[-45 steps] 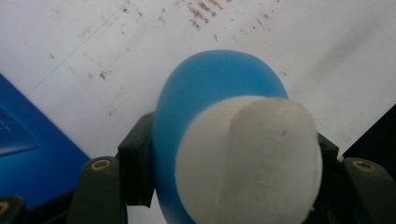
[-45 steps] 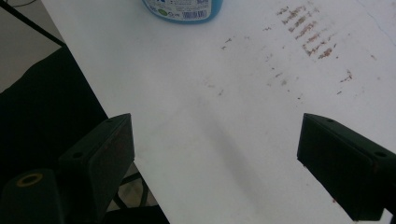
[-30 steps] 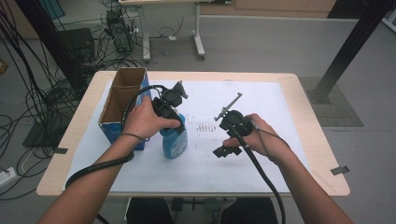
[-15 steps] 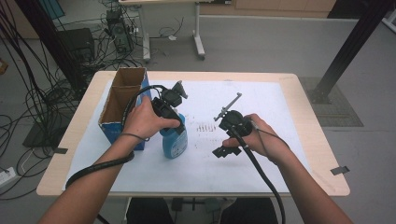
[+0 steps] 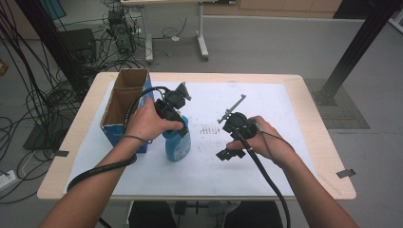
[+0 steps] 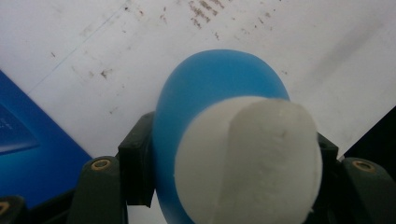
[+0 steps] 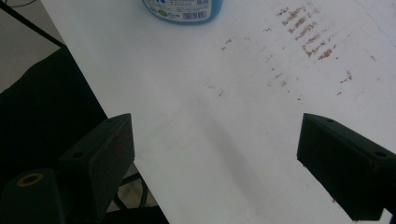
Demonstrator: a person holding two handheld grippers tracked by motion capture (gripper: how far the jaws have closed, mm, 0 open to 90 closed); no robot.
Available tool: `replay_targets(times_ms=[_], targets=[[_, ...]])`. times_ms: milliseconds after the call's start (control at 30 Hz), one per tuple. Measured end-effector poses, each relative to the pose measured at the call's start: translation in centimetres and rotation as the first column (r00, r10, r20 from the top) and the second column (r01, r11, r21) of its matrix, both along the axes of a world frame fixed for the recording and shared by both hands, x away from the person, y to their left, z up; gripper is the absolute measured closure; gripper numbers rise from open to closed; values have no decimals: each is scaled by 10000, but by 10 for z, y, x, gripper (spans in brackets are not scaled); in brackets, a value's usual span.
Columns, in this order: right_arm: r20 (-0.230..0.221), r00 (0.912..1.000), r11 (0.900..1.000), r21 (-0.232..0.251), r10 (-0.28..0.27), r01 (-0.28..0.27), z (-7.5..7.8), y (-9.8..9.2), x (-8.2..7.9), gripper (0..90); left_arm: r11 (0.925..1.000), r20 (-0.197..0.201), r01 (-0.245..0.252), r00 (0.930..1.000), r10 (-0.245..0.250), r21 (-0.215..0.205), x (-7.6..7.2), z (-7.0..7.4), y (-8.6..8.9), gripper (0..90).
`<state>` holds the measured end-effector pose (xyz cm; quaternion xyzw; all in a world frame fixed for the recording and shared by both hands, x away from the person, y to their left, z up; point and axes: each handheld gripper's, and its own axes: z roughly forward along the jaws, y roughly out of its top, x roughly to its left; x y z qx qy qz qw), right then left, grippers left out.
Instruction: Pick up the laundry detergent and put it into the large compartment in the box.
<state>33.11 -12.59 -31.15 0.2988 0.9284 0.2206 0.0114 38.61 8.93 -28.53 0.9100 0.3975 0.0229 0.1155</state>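
- Left gripper view, from my remote station: the blue bottle (image 6: 205, 88) with its white cap (image 6: 247, 163) sits clamped between the jaws of my left claw (image 6: 229, 158), just under the cap.
- In the high view the bottle (image 5: 177, 145) stands upright on the white sheet (image 5: 266, 99) that covers the table (image 5: 313, 102), just beside the open cardboard box (image 5: 124, 102) and touching nothing else that I can see.
- My left claw (image 5: 172, 124) comes at it from the side, jaws closed on the neck; my right claw (image 5: 233, 135) hovers apart to the right over the bare sheet, jaws spread wide and empty, as the right gripper view confirms (image 7: 215, 163).
- To do this step well, as I judge it, I should keep the squeeze steady on the neck and hold the bottle vertical, since the grip sits high and the body could swing.
- I would bring the free right claw to the cap only once the bottle is settled, square to it, and keep clear of the box edge.
- The brown smudges (image 5: 207, 129) on the sheet between the claws are no obstacle.
- Count: one bottle, one cap, one box, one sheet, one table, two claws, one cluster of smudges.
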Motion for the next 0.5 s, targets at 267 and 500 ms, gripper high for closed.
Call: replay_targets(times_ms=[267, 500], targets=[[-3, 10000, 10000, -5, -8, 8, 0, 0, 0, 107, 10000, -9, 13, 10000, -13, 4, 0, 0, 0, 374], [-7, 10000, 10000, -33, -23, 23, 0, 0, 0, 107, 10000, 23, 10, 10000, -10, -47, 0, 0, 0, 374]])
